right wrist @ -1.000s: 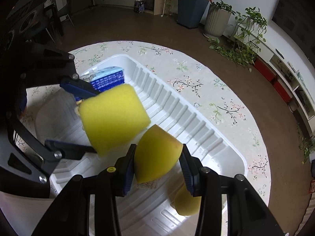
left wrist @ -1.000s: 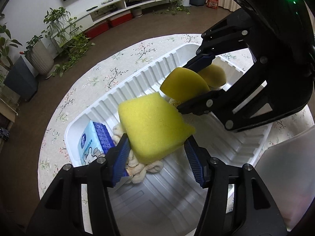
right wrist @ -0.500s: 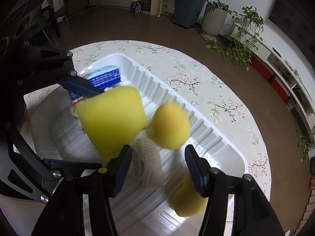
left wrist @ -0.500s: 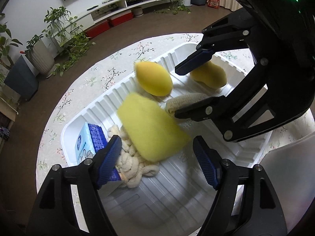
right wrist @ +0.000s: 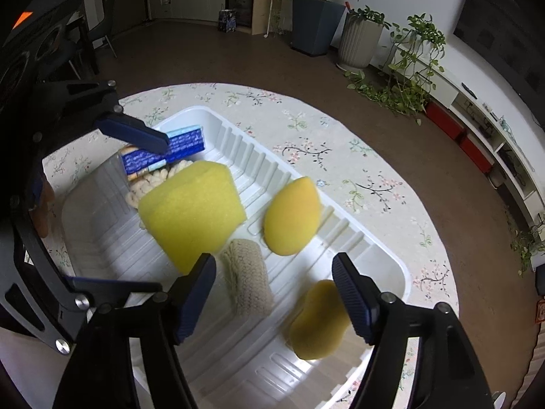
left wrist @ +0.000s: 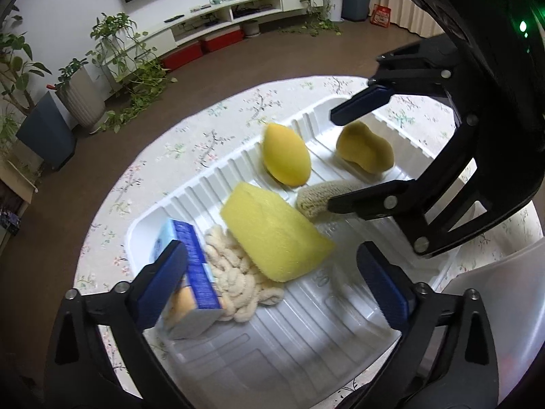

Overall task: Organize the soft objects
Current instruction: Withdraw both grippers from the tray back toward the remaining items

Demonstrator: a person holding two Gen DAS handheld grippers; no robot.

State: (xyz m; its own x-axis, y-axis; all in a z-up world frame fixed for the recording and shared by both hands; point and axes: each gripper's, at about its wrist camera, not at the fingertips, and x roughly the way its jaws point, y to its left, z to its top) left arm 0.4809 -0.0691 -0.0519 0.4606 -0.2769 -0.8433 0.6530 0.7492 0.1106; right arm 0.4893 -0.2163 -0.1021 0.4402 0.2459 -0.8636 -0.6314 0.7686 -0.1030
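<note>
- Landmark: the white ribbed tray [left wrist: 306, 337] on the round, floral-clothed worktop [left wrist: 190, 143]. All positions below are given relative to it.
- Left hand-held gripper [left wrist: 272, 286]: jaws stand wide apart and have just been opening. Nothing is pressed between the pads. The yellow block sponge [left wrist: 272, 235] lies free on the tray floor just beyond the fingertips.
- Right hand-held gripper [right wrist: 272, 293]: jaws also apart, having just been opening. They hold nothing. The knitted beige roll [right wrist: 247, 279] lies in the tray below the gap, untouched as far as can be seen.
- Task items, all inside the tray: the block sponge near the middle, leaning on the cream braided rope [left wrist: 235, 279]; the blue tissue pack [left wrist: 190, 266] at the tray's end under the left hand-held gripper; the mango-shaped sponge [left wrist: 286, 160] against the far long wall; the peanut-shaped sponge [left wrist: 364, 151] at the opposite end.
- Deciding relation: the block sponge's long axis runs aslant to the tray's ribs, and its lower corner points toward the left hand-held gripper, which is the nearer one to it.
- The mango-shaped sponge lies ahead of the right hand-held gripper, its long axis also aslant to the tray wall; the right hand is nearer to it and to the peanut-shaped sponge.
- Judgement: both items appear deposited; the likely next move is withdrawal, and neither open jaw looks set to snag an item.
</note>
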